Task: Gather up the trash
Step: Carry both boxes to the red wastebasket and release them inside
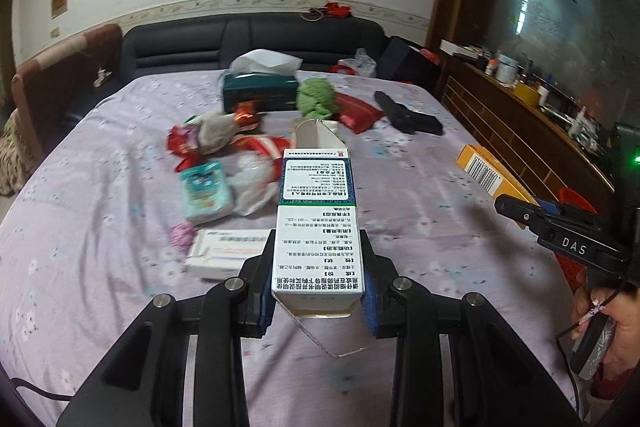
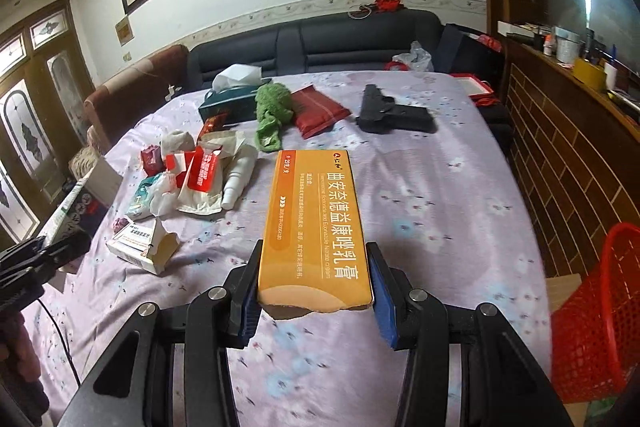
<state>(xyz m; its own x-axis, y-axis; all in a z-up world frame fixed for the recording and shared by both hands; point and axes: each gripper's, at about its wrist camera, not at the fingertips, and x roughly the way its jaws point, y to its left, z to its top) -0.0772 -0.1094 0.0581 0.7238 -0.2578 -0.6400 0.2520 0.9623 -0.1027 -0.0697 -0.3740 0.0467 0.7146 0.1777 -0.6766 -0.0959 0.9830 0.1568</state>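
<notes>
Left tongs grip a white medicine box; right tongs grip an orange box above the bed.

Orange box, white-and-blue printed box — lilac floral bedsheet, red basket.

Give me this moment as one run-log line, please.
left tool: shut on white-blue box | right tool: shut on orange box | red basket: right

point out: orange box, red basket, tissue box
orange box (image 2: 316,227): right wrist view, middle of its printed top face.
red basket (image 2: 600,311): right wrist view, mesh side wall.
tissue box (image 1: 260,91): left wrist view, dark green front face.
</notes>
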